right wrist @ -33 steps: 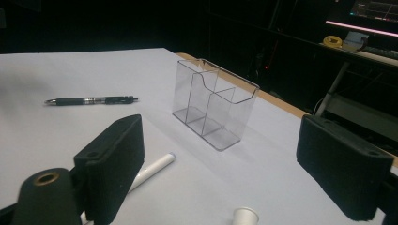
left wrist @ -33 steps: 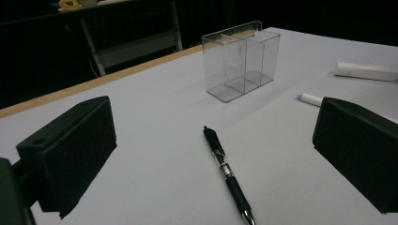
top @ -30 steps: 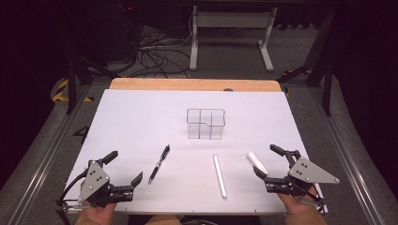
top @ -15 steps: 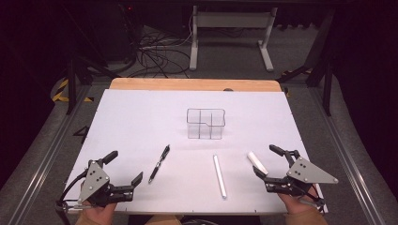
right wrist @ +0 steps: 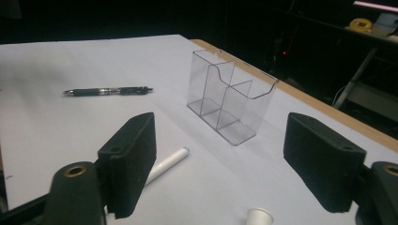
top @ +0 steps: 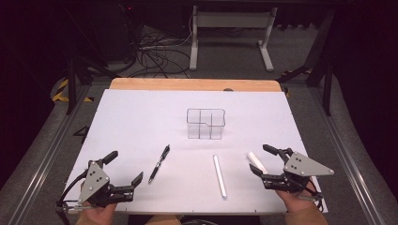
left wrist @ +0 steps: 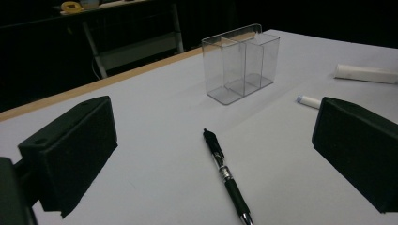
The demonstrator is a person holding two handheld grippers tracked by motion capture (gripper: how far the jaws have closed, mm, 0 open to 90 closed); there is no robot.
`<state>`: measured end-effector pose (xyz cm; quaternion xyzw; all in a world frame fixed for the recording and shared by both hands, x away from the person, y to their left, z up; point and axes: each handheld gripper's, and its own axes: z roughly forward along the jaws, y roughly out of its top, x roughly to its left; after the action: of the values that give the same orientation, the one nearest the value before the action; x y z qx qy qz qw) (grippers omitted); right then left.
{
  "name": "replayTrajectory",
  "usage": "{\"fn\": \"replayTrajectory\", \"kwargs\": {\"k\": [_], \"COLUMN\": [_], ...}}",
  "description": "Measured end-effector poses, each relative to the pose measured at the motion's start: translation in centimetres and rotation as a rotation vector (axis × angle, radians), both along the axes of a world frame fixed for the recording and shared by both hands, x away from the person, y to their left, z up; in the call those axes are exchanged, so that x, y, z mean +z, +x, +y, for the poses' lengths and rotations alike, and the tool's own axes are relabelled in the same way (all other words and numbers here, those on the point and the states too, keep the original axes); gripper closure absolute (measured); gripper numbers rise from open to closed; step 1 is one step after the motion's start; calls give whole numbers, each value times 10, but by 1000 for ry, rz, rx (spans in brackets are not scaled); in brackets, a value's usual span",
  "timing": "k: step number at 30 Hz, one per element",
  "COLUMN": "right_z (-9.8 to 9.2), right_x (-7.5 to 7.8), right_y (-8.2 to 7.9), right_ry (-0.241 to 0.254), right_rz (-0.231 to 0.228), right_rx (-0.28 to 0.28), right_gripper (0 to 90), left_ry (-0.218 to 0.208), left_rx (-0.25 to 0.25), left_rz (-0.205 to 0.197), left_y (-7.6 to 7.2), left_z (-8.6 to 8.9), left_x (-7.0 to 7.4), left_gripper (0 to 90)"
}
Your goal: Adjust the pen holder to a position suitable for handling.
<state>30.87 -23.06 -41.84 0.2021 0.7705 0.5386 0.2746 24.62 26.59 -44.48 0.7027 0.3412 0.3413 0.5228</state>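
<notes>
Jaws of both my grippers gape, the right (top: 257, 161) just narrowing around the white tube (top: 256, 161); pen (top: 159, 163), marker (top: 219, 175) lie outside the holder (top: 205, 123).

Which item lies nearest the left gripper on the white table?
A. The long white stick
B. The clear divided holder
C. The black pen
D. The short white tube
C: in the high view the black pen lies just ahead of the left gripper, and in the left gripper view it runs between the open jaws, untouched, nearer than the clear holder.
</notes>
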Motion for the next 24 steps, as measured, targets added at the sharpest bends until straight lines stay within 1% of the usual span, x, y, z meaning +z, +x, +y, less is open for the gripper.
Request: {"fn": "replayTrajectory", "kwargs": {"k": [1,2,3,6,8,10,14,16,23,24], "right_z": [3,4,4,14,18,20,30,36,45,46], "right_x": [3,4,4,11,15,17,25,30,33,33], "right_y": [3,5,5,14,18,20,29,33,40,41], "right_ry": [-10,-17,-17,-59,-70,-74,-84,-89,-95,-85], "right_rz": [20,30,30,48,48,46,49,42,51,46], "right_rx": [5,12,12,25,29,32,47,55,69,67], "right_gripper": [273,273,273,271,263,259,233,216,205,172], "left_ry": [-6,-6,-7,-4,-3,-2,-2,-2,2,2], "left_rx": [-3,-3,-4,-3,-1,0,1,2,3,4], "left_rz": [-1,-1,-1,2,2,2,3,4,6,6], "left_y": [0,0,0,0,1,1,1,1,1,1], "left_z": [0,0,0,-1,-1,-1,0,0,0,0], "left_x": [0,0,0,0,0,0,0,0,0,0], "left_gripper": [10,10,10,10,10,10,11,12,14,14]}}
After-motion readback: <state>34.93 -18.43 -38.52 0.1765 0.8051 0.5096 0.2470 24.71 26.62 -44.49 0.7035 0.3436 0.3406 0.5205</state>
